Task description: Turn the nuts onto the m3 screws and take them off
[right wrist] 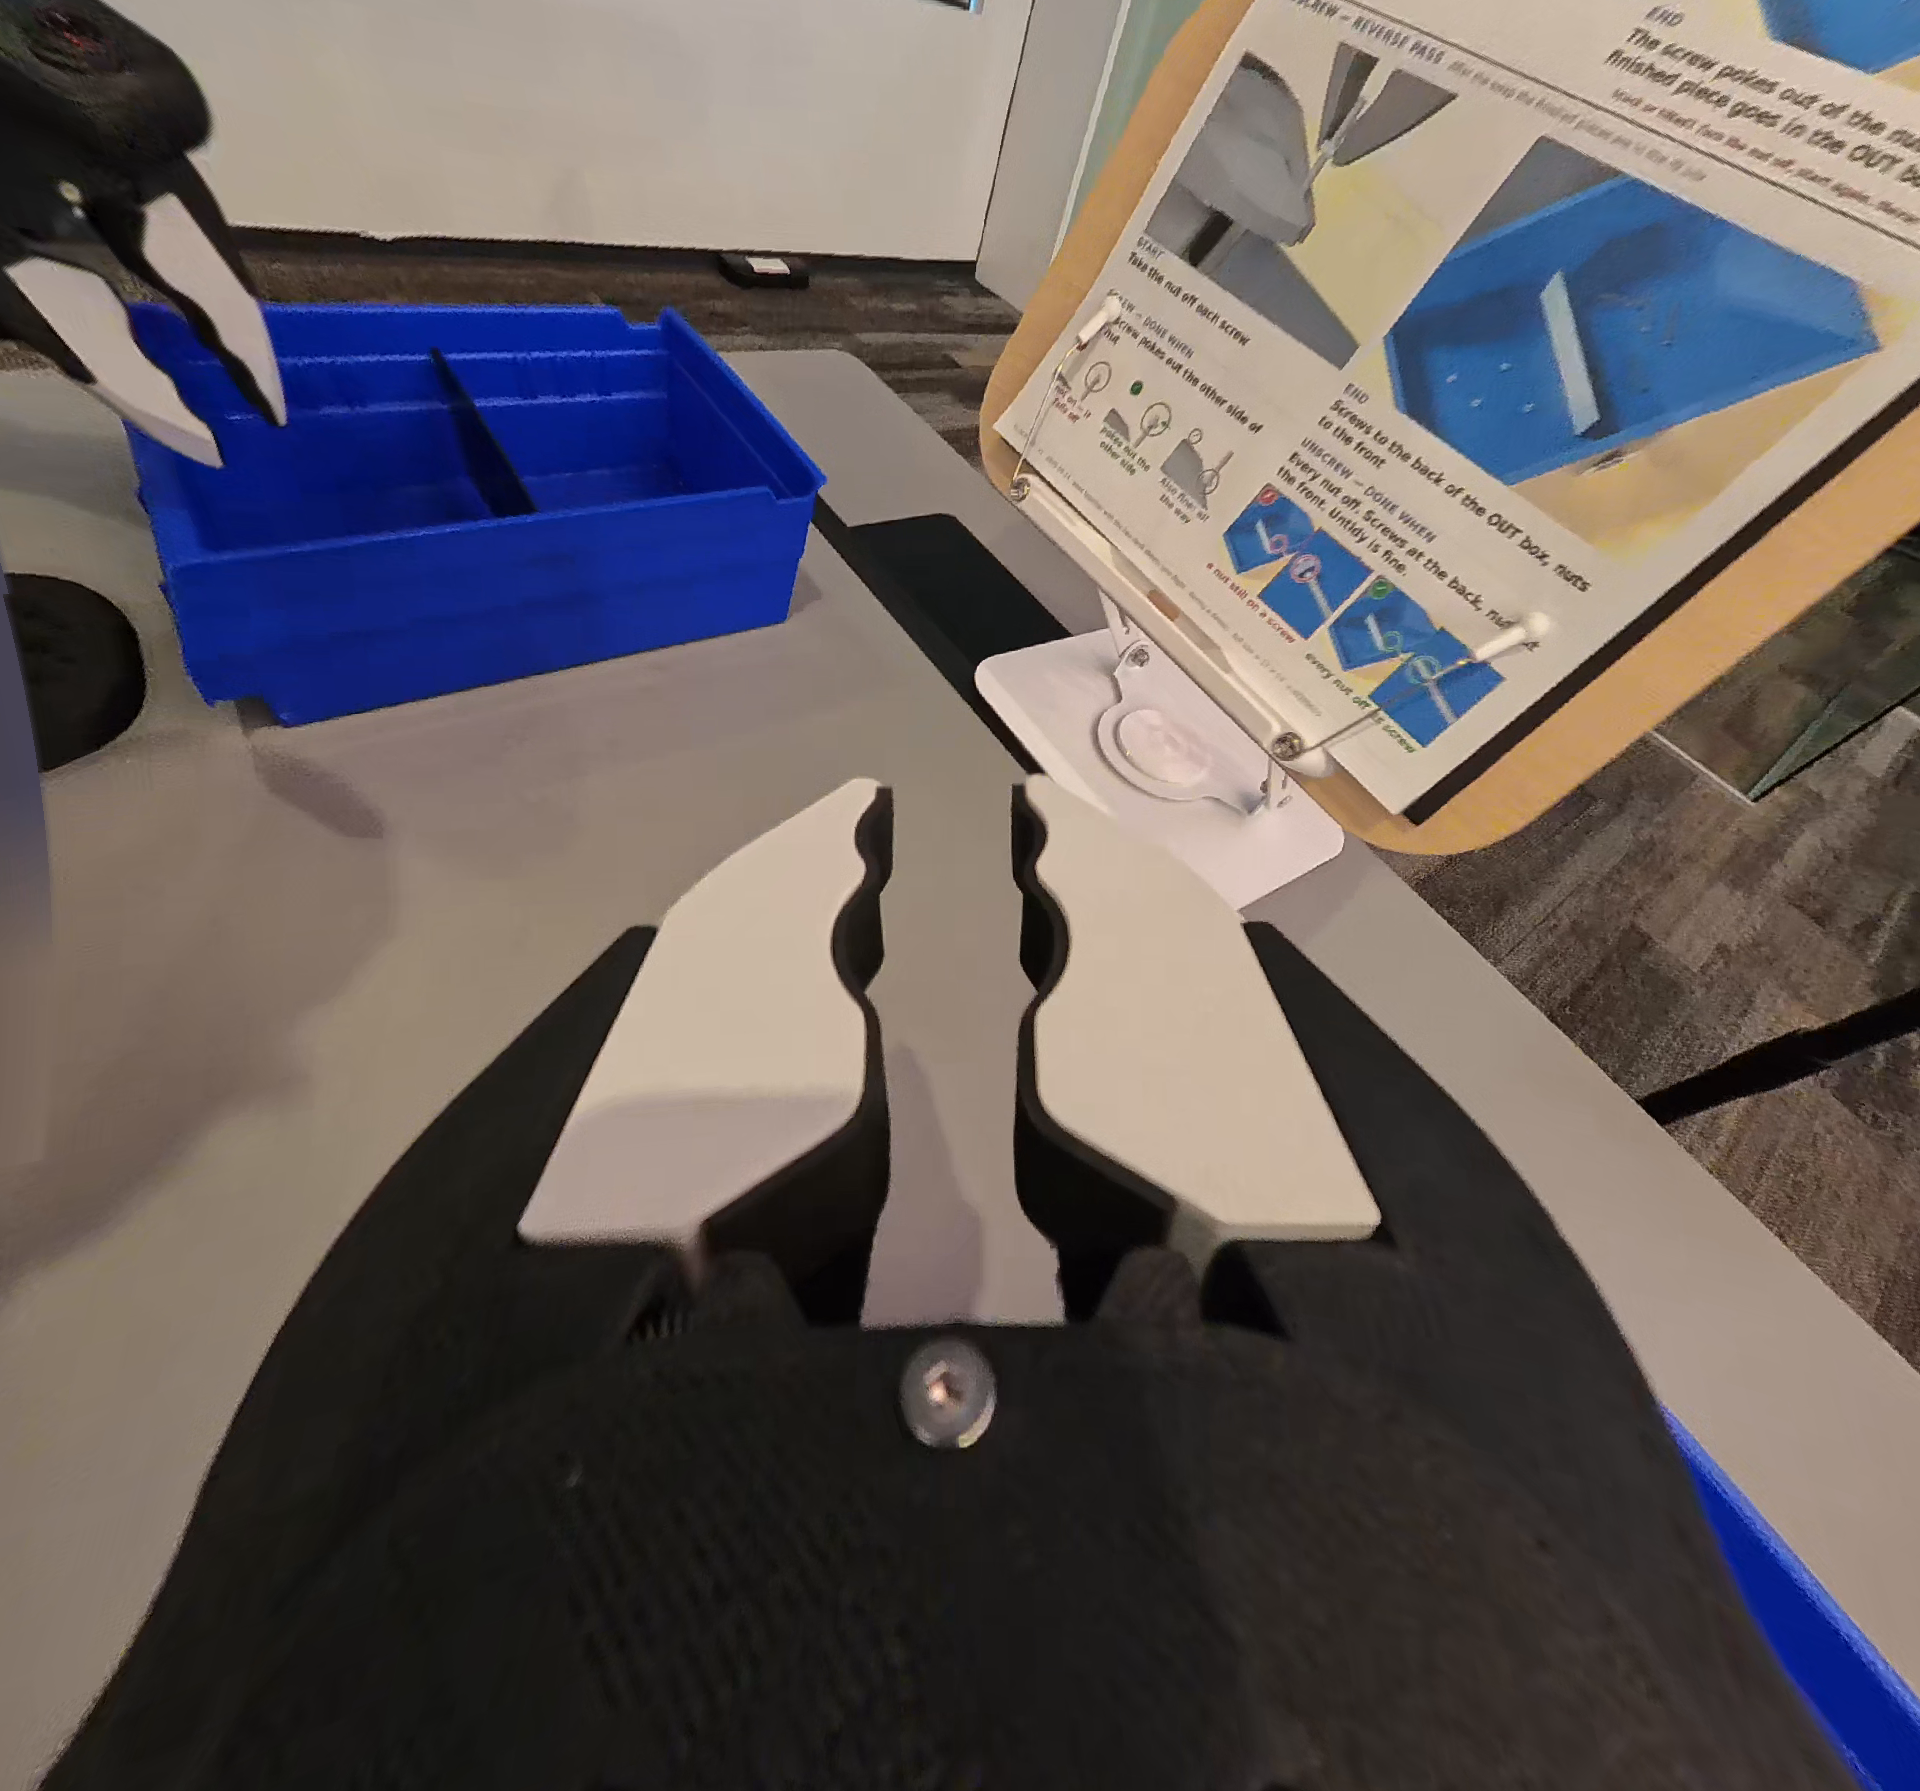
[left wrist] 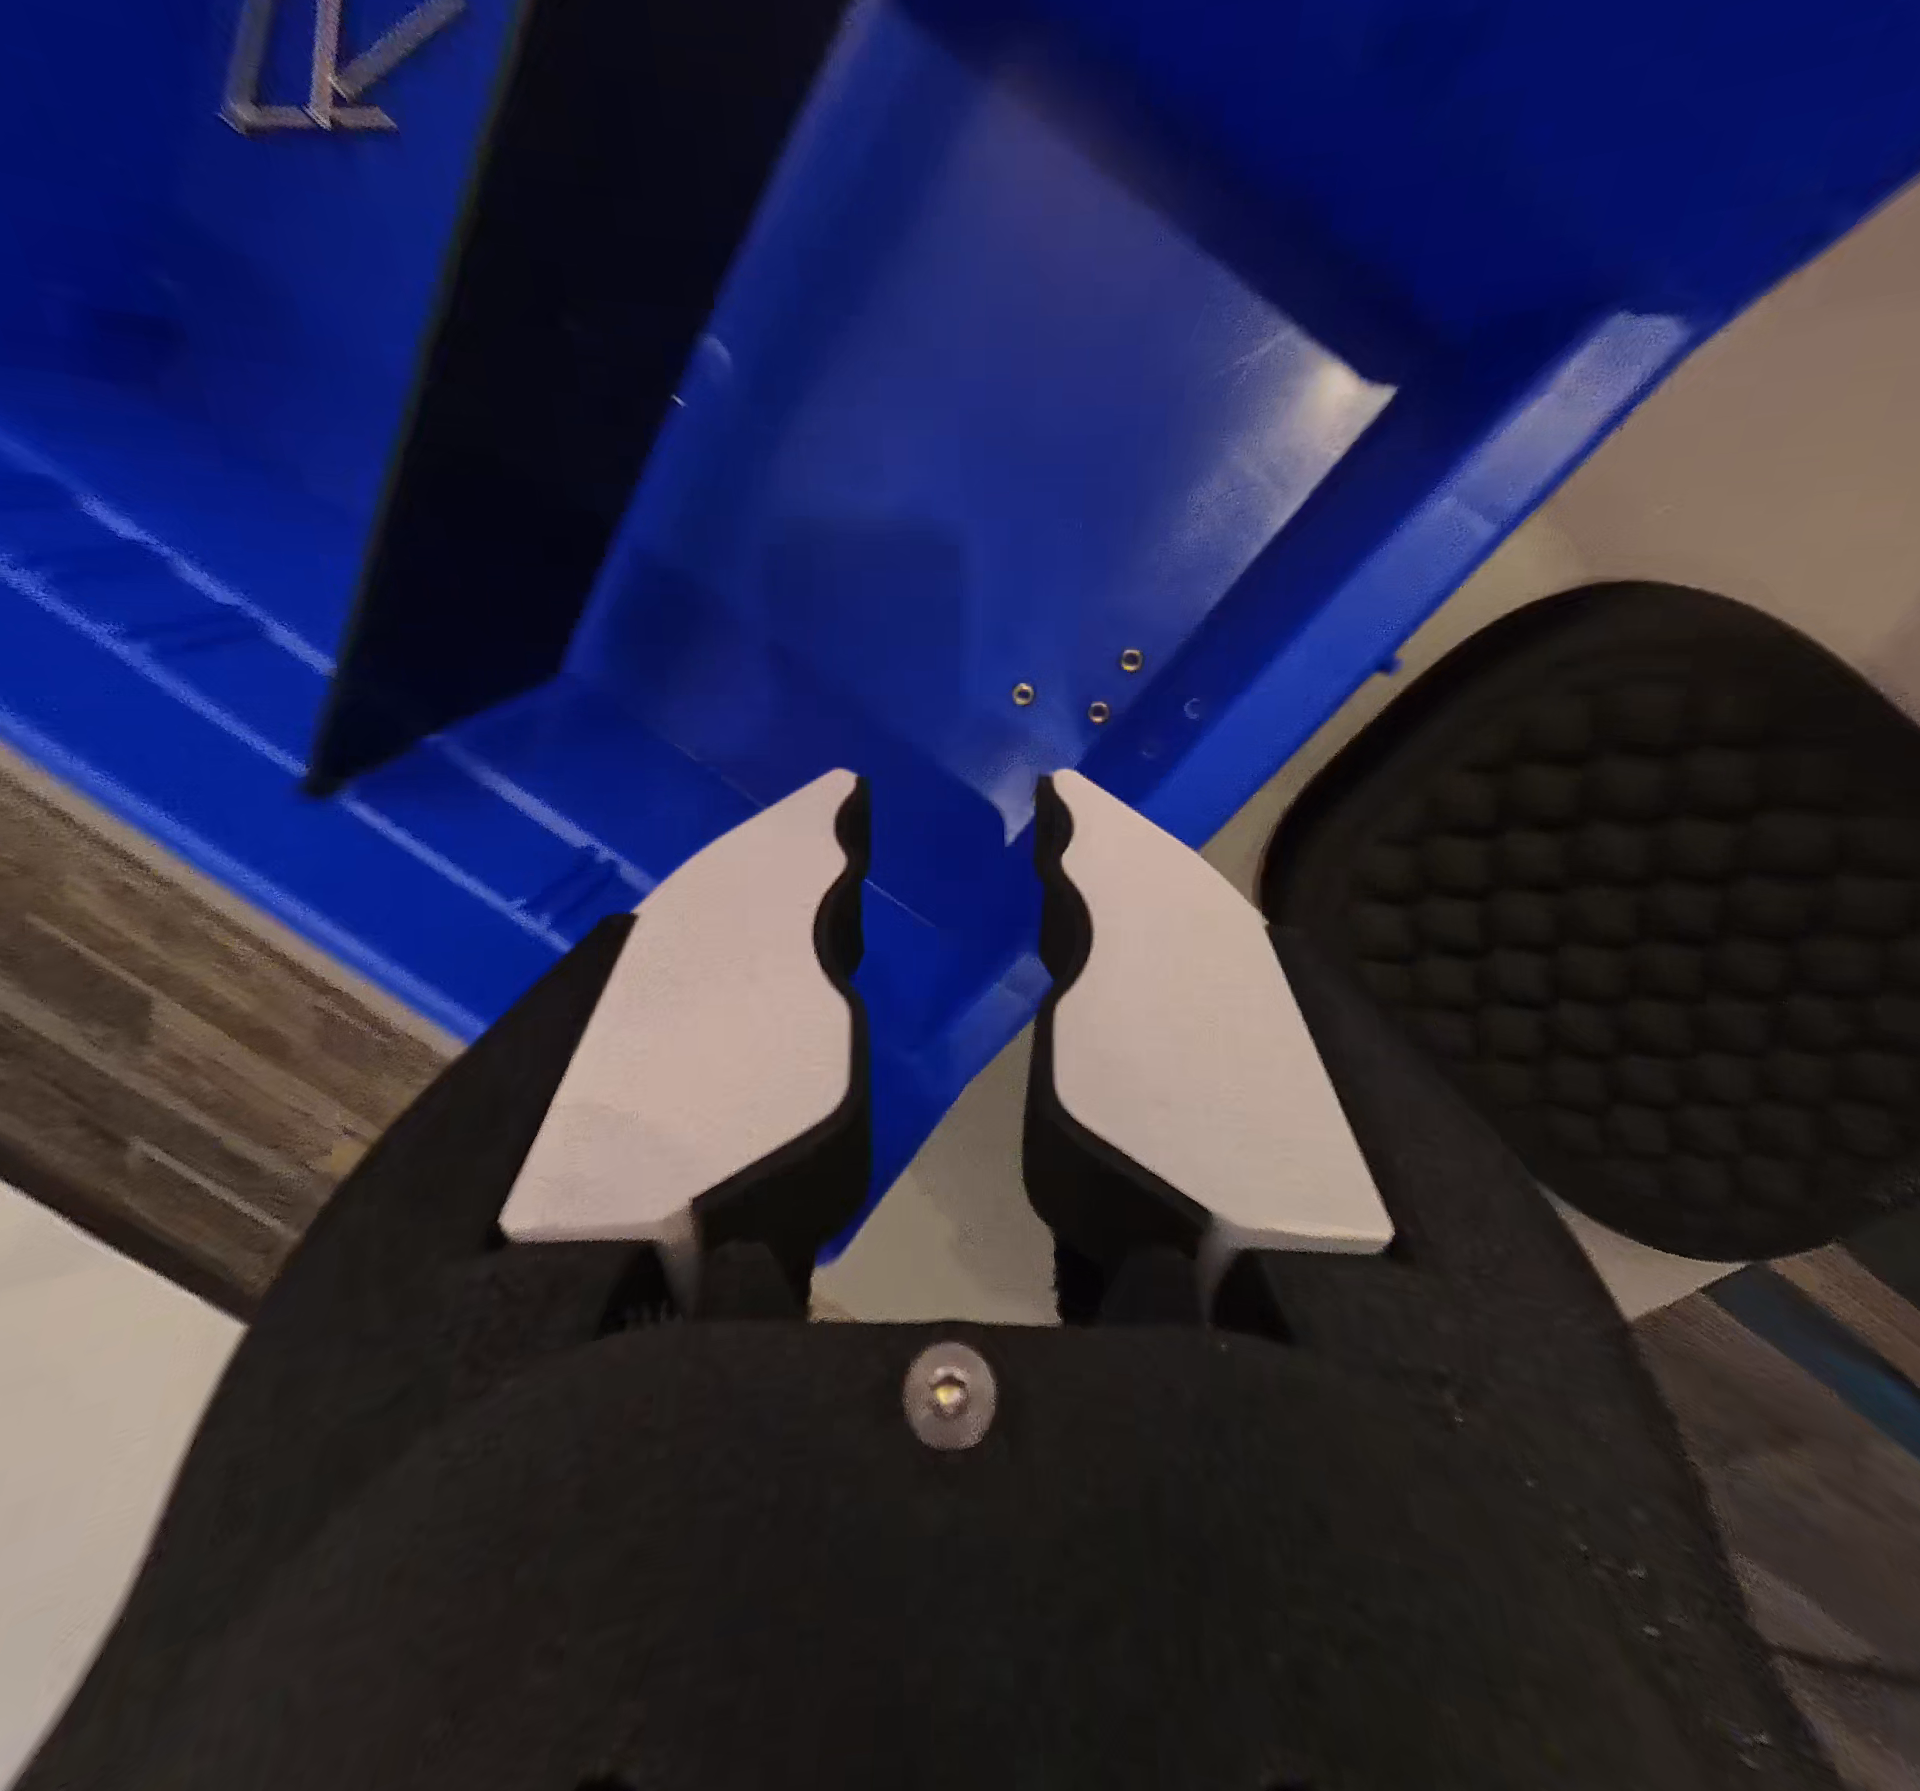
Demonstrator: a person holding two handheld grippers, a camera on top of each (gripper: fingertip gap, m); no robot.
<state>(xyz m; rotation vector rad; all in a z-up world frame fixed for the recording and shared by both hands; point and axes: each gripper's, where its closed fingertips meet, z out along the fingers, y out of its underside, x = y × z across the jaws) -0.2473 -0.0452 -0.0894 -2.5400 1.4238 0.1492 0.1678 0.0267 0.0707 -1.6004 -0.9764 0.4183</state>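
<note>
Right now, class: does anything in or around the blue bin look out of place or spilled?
Nothing stands out. The blue bin sits flat on the table, divider upright, three nuts loose inside.

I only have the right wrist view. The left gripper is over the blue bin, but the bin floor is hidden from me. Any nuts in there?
Observer: Yes, three small nuts lie loose on the floor of the bin, just beyond the open fingers of the left gripper.
Operator: Which side of the divider?
Observer: The compartment the left gripper points into; the black divider stands to their left in the left wrist view.
Operator: Anything in the other compartment?
Observer: A few thin metal pieces, possibly the screws, but too blurred to be sure.
</note>
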